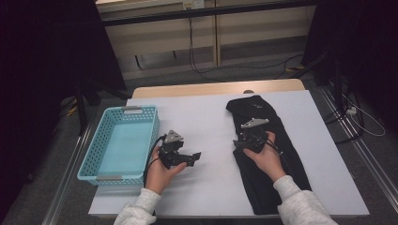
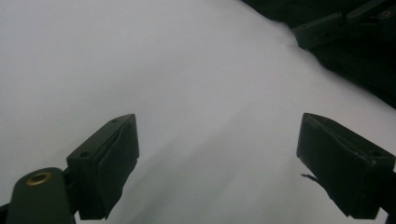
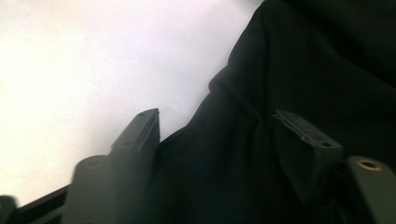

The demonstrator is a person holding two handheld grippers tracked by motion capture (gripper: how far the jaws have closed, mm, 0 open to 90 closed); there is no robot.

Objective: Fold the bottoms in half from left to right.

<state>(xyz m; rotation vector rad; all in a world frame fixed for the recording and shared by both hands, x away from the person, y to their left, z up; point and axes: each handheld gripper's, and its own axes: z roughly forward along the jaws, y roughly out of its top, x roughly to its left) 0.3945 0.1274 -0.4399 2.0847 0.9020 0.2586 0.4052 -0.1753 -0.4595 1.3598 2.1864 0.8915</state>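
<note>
Now, nearest the person, the left gripper [image 1: 191, 158] idles over bare white table [image 1: 206, 187], jaws released wide with nothing between them, seemingly waiting its turn. At three o'clock from it, the right gripper [image 1: 247, 140] sits down on the black garment [image 1: 281, 159], jaws spread astride a fold at the cloth's left edge, pads not yet biting, likely to pinch it for lifting. Out at nine o'clock stands the blue basket [image 1: 89, 161], probably the cloth's destination.
</note>
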